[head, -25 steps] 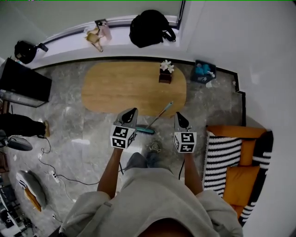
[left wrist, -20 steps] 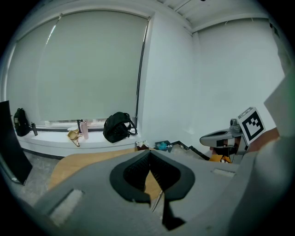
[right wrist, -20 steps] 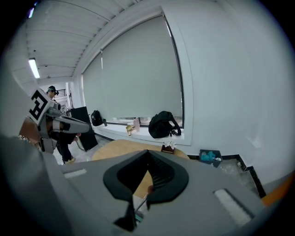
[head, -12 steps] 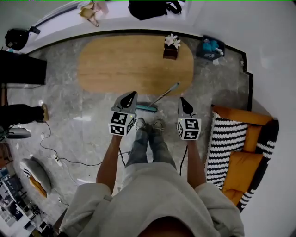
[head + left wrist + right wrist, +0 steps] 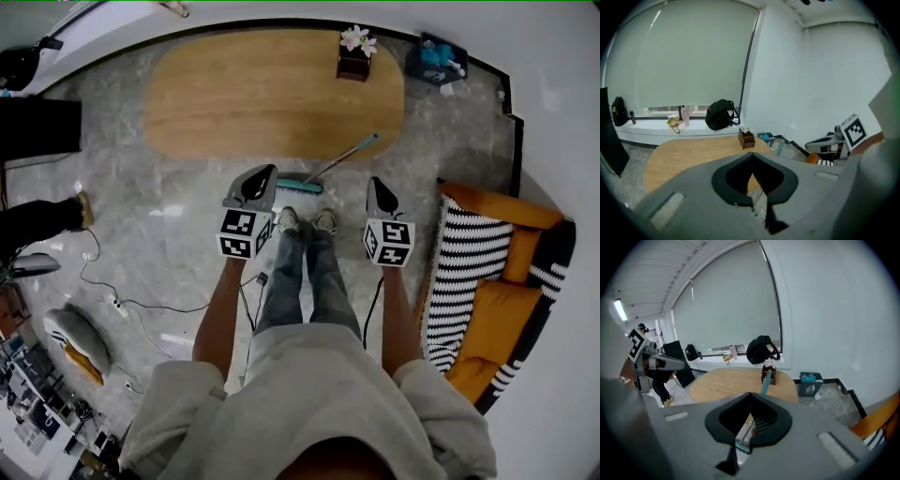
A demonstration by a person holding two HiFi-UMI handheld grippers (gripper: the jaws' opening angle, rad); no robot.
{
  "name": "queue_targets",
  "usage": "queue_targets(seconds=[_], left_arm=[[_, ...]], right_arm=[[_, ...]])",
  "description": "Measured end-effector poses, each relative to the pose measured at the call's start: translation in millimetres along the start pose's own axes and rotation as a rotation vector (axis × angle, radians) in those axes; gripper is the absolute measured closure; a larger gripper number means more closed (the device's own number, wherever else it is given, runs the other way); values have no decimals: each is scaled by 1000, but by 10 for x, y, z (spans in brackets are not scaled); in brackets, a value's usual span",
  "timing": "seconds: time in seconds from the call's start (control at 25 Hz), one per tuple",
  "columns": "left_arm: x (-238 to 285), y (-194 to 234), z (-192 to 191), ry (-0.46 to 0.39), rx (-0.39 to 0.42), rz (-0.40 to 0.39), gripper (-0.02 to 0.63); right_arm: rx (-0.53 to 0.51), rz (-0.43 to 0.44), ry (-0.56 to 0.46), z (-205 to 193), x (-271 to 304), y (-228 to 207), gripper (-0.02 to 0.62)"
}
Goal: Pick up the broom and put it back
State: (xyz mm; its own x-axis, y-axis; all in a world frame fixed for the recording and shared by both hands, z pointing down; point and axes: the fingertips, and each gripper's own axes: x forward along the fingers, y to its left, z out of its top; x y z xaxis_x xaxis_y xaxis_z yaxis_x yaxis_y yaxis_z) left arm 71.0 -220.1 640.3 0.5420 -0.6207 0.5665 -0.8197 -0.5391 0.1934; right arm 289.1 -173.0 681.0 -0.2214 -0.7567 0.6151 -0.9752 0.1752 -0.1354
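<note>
The broom lies on the marble floor, its teal head just ahead of the person's shoes and its handle running up-right to the wooden table's edge. My left gripper hovers left of the head, jaws shut and empty. My right gripper hangs right of the handle, shut, holding nothing. In the right gripper view the broom's handle shows beyond the shut jaw tips and its head through the gap below them. The left gripper view shows shut tips with a sliver of handle.
An oval wooden table carries a flower box. A blue bin stands in the far corner. An orange sofa with striped cushions fills the right. Cables and a black cabinet lie left; another person's legs are there.
Both grippers have sunk toward the floor, staying shut. The person has stepped forward, so the shoes now stand right behind the broom head.
</note>
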Motion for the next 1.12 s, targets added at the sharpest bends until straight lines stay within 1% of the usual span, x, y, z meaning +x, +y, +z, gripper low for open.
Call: queue_targets(seconds=[0.08, 0.12, 0.16, 0.2, 0.28, 0.36, 0.44, 0.64, 0.84, 1.04, 1.12], left_arm=[[19, 10, -90, 9, -5, -4, 607], [23, 16, -135, 12, -9, -4, 607], [27, 22, -179, 15, -13, -5, 607], [32, 29, -222, 19, -15, -7, 607], [41, 38, -311, 31, -18, -12, 607], [43, 39, -397, 45, -23, -14, 607], [47, 28, -449, 52, -28, -15, 607], [47, 25, -480, 52, -38, -11, 607], [31, 40, -510, 57, -40, -5, 607], [9, 33, -521, 61, -43, 4, 607], [-1, 31, -518, 62, -41, 7, 607]], right_arm=[[11, 9, 0, -85, 41, 20, 593], [25, 29, -2, -126, 62, 48, 519], [41, 51, -4, -167, 84, 80, 414], [54, 66, -5, -208, 107, 108, 389], [69, 77, 2, -293, 158, 141, 300], [79, 73, 10, -372, 207, 139, 244], [96, 62, 14, -424, 264, 102, 213], [136, 25, 22, -436, 479, -38, 207], [155, 19, 24, -354, 732, -119, 219], [188, 13, 36, -293, 962, -229, 259], [194, 5, 49, -301, 1046, -280, 291]])
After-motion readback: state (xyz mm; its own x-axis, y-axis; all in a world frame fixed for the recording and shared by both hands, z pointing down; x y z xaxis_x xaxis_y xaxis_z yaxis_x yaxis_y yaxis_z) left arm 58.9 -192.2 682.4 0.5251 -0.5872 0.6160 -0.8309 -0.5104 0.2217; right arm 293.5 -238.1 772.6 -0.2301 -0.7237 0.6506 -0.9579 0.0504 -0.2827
